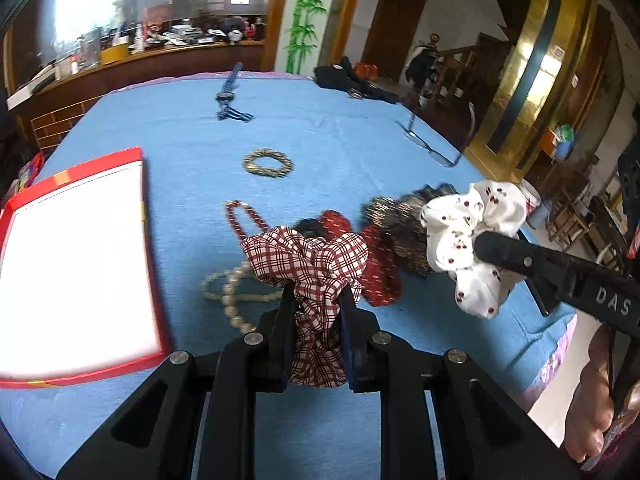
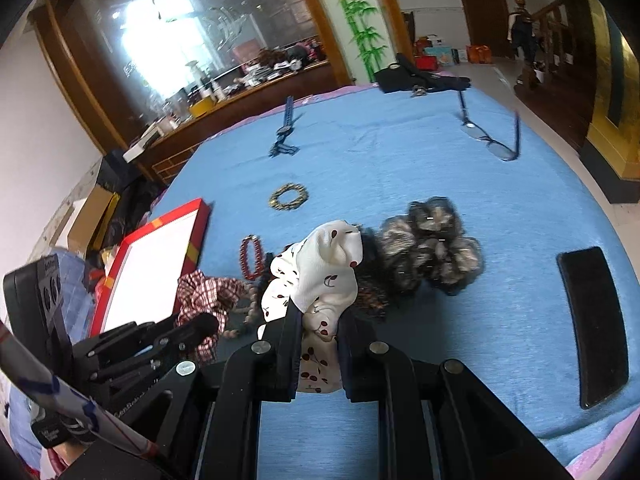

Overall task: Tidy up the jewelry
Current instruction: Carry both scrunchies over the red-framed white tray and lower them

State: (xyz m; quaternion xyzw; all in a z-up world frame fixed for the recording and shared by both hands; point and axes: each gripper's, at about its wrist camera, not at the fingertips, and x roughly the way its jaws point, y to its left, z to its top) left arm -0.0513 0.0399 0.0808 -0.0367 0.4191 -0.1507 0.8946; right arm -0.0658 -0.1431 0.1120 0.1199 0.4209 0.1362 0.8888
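Note:
My left gripper [image 1: 318, 300] is shut on a red-and-white plaid scrunchie [image 1: 312, 264], lifted above the blue cloth. To its right, my right gripper [image 2: 320, 316] is shut on a white cherry-print scrunchie [image 2: 320, 268], which also shows in the left wrist view [image 1: 468, 232]. On the cloth lie a pearl necklace [image 1: 228, 292], a red bead bracelet [image 1: 244, 218], a gold-and-black bracelet [image 1: 267, 163], a dark red scrunchie [image 1: 378, 268] and a grey-gold scrunchie [image 2: 436, 248]. A red box with a white inside [image 1: 76, 268] sits open at the left.
A blue watch [image 1: 229, 96] and glasses [image 1: 430, 148] lie farther back on the blue-covered table [image 1: 320, 128]. A black flat case [image 2: 596, 328] rests at the right. Dark fabric [image 1: 344, 78] sits at the far edge. A person's hand [image 1: 592, 400] holds the right gripper.

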